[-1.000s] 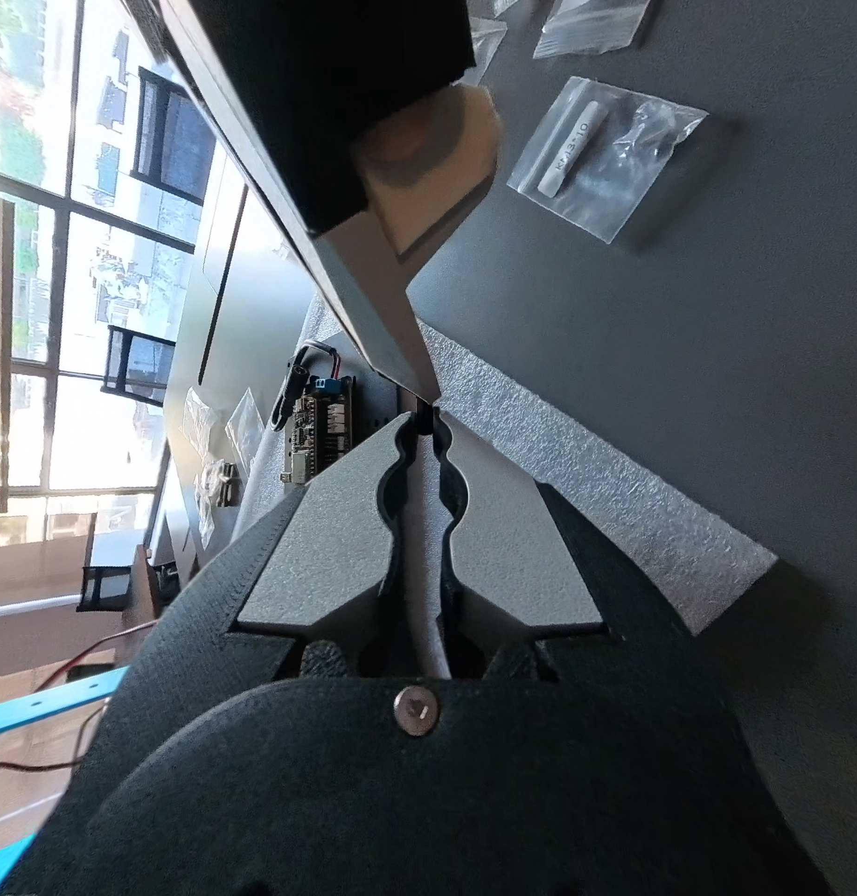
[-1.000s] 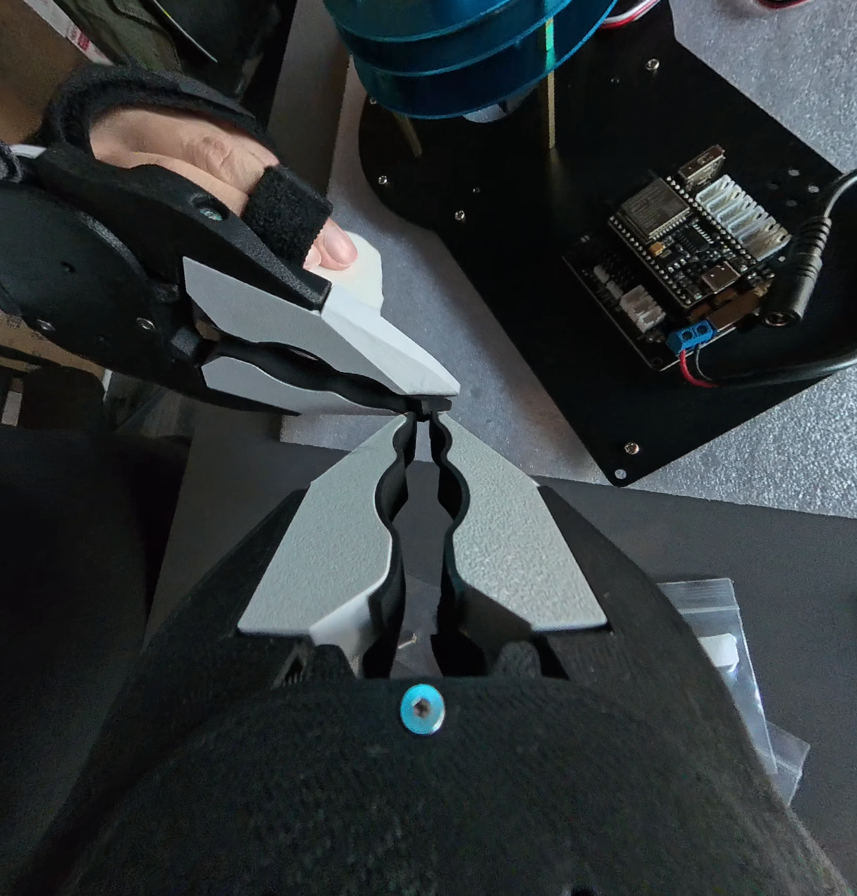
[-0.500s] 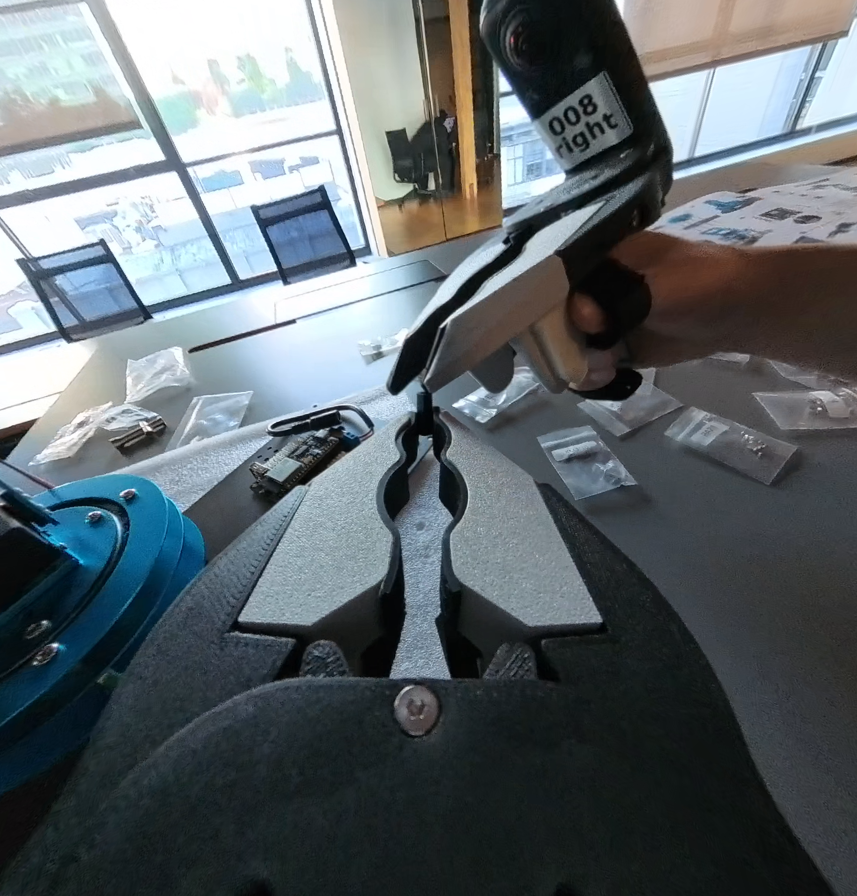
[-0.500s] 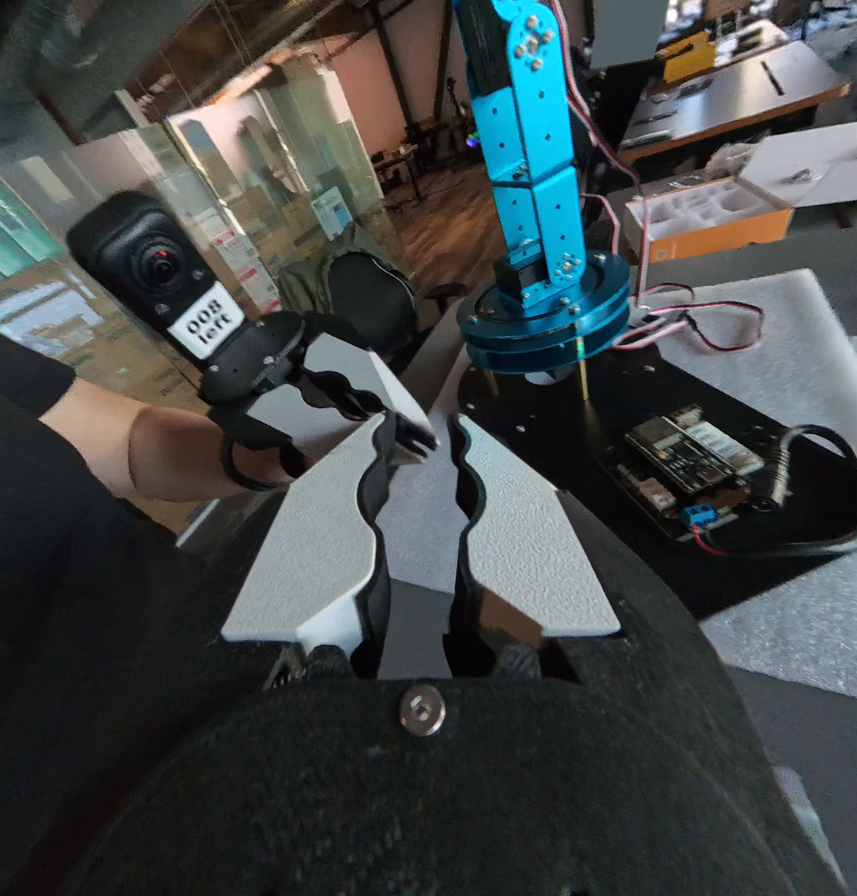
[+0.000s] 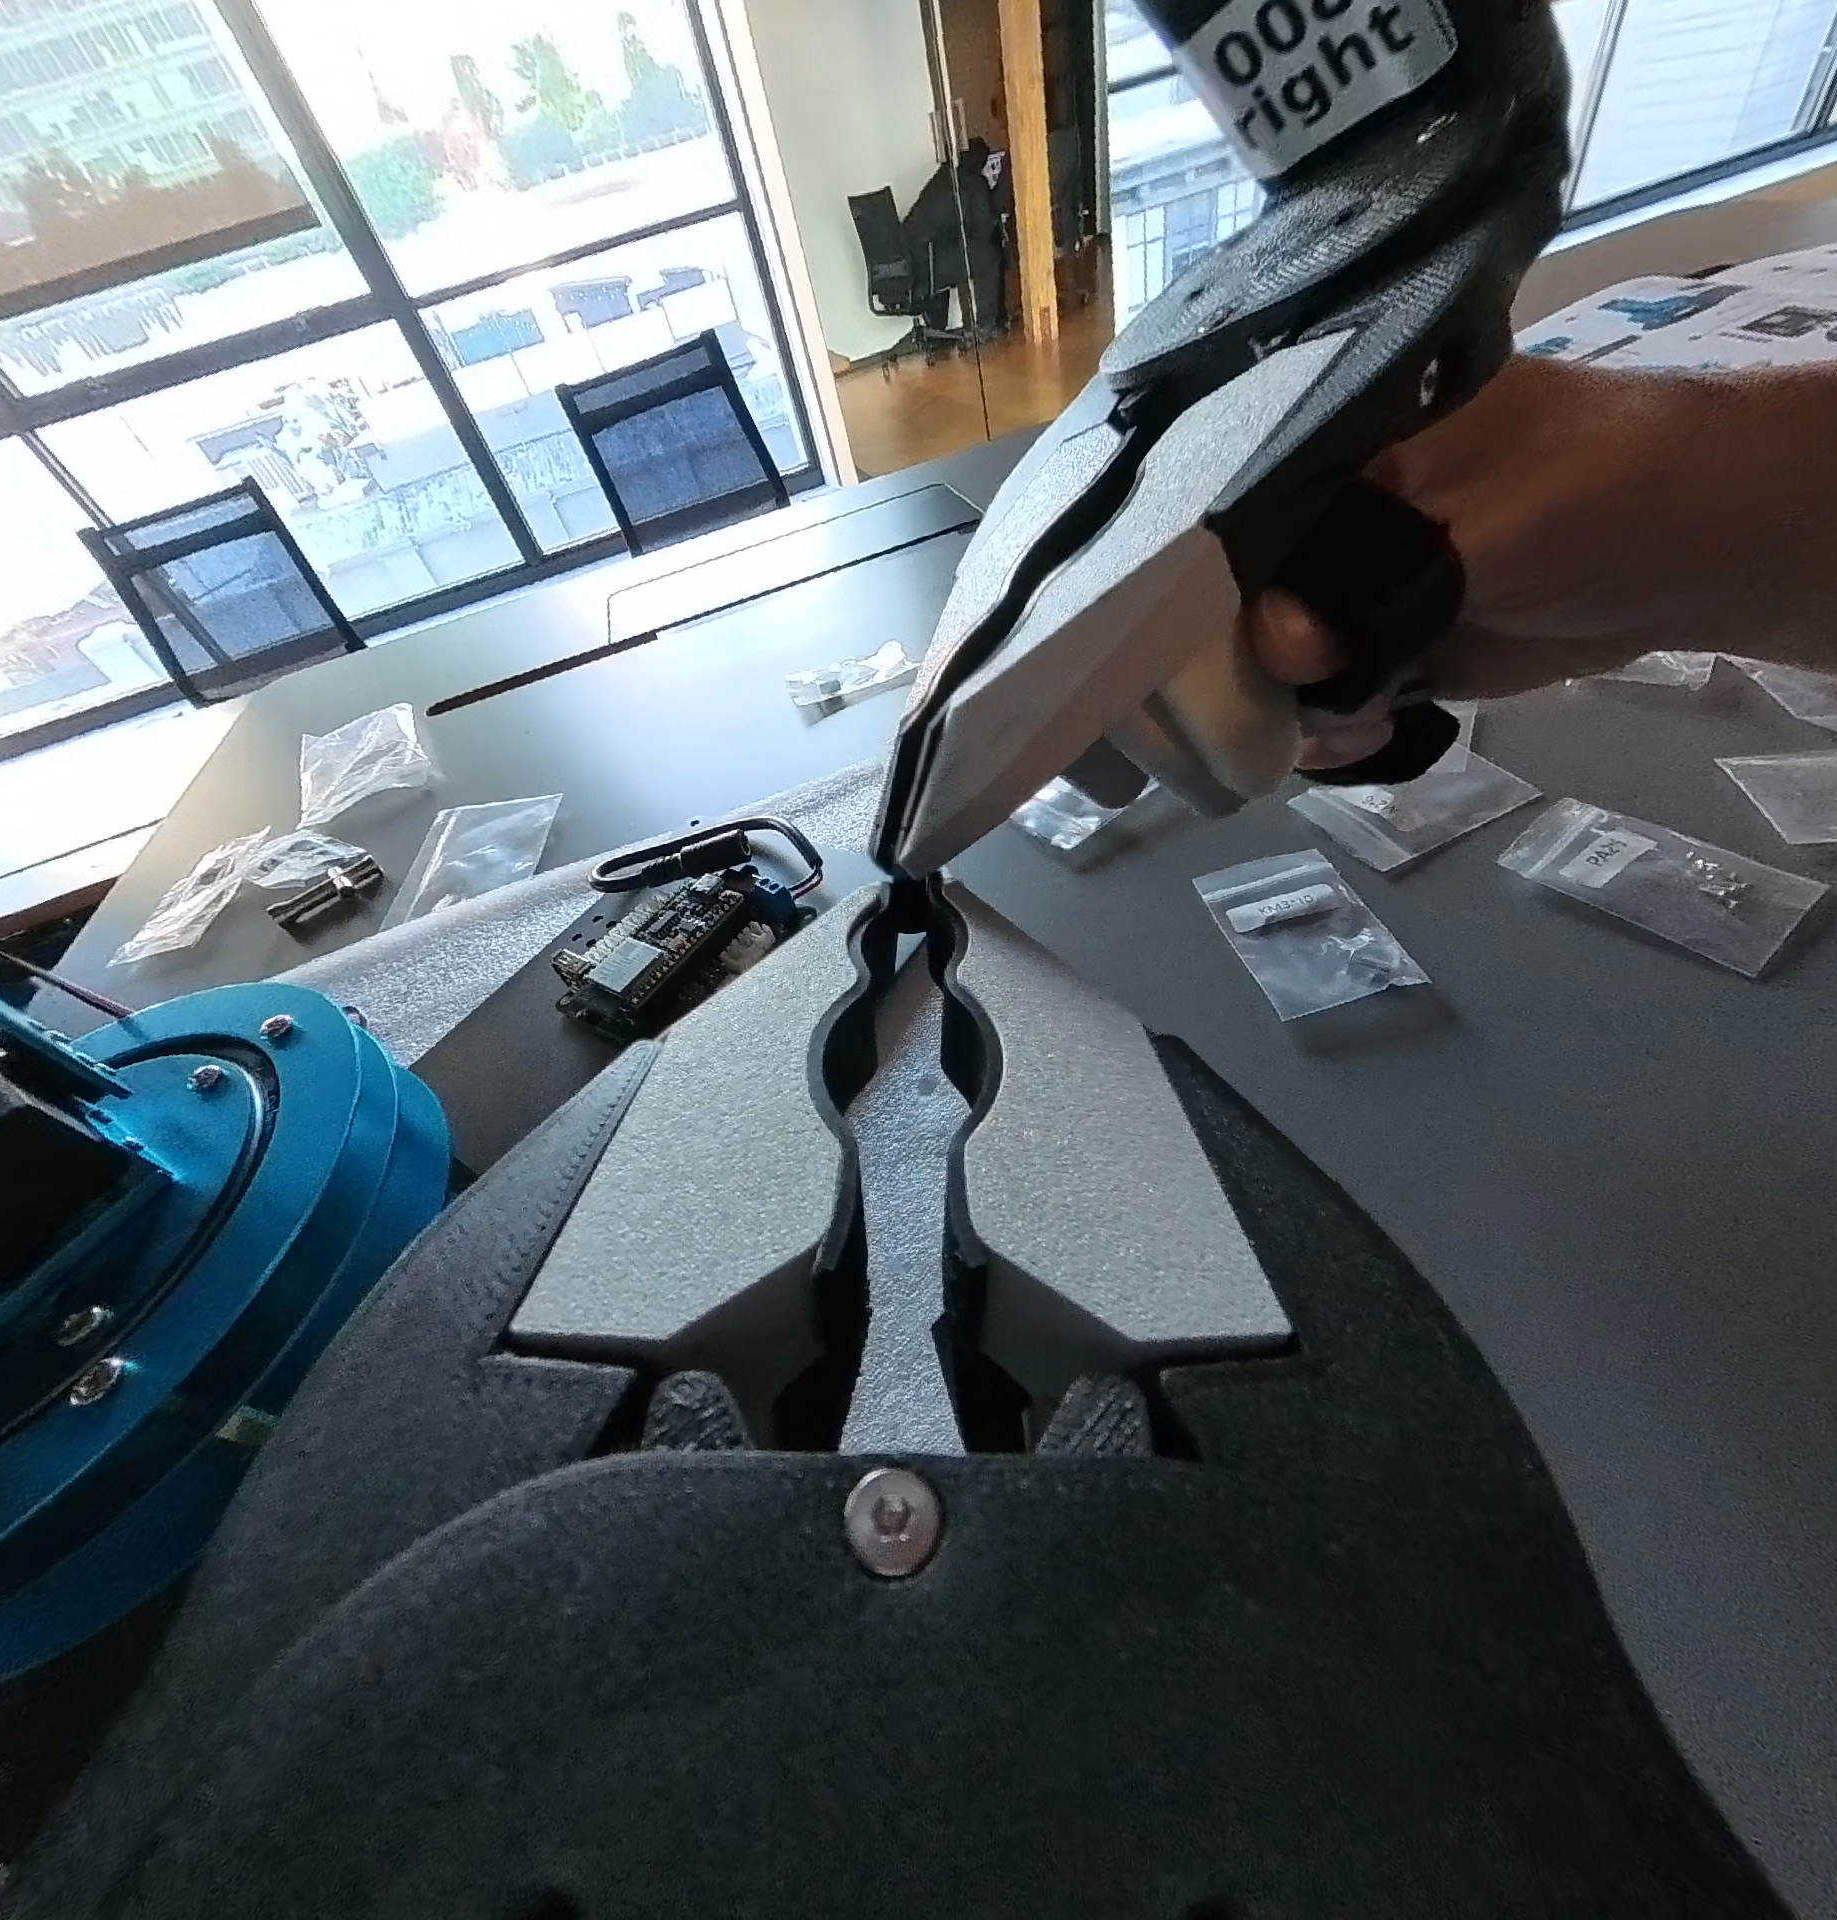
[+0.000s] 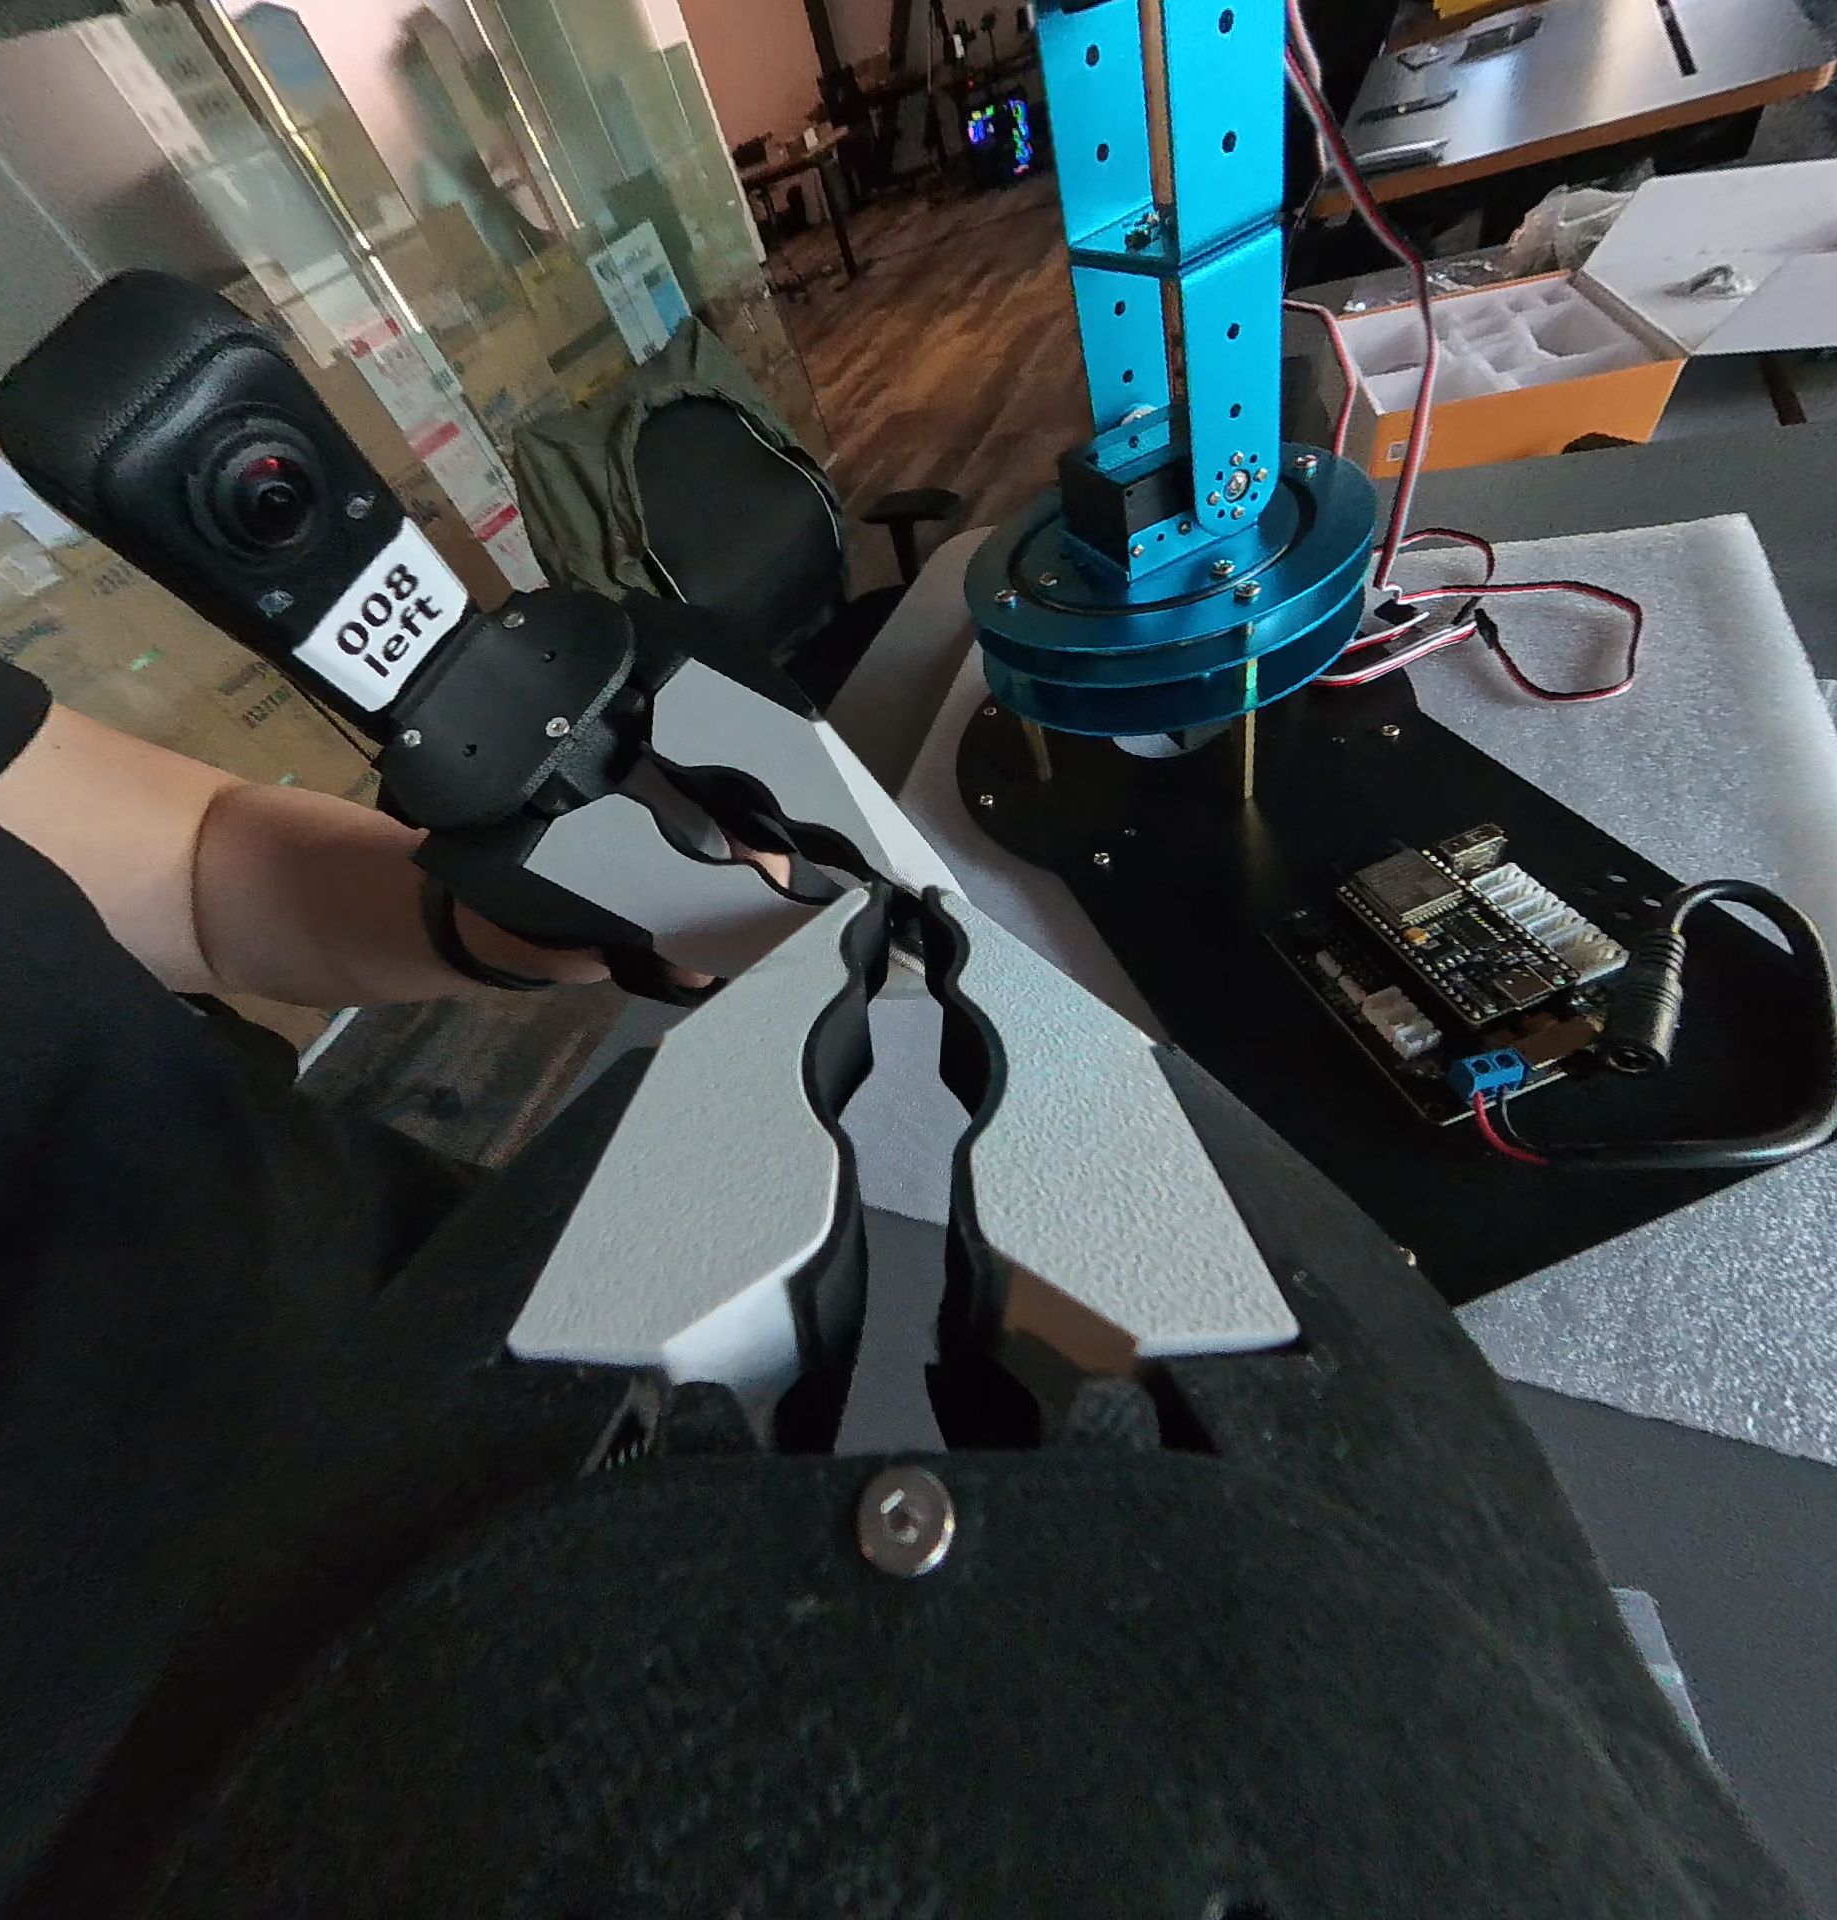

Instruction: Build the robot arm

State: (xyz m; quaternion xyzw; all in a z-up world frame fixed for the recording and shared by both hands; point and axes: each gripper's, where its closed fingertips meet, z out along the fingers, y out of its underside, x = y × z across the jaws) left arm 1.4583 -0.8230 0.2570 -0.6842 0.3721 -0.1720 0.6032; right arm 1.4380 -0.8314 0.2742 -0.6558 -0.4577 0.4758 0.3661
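My left gripper and my right gripper meet tip to tip above the white foam sheet. A small dark part sits between the left fingertips, which are closed on it. In the left wrist view the right gripper comes down from the upper right with its jaws together at that same part. In the right wrist view the left gripper reaches in from the left, and the part is mostly hidden between the tips. A hand holds each gripper.
A blue robot arm on a round blue base stands on a black baseplate with a circuit board and a black plug cable. Small clear bags lie on the dark table. An open orange box sits behind. My two grippers' fingertips are within a few centimetres of each other.
Both views have swung up from looking down at the table to level. My right jaws, open half a second ago, have closed at the left gripper's tips.
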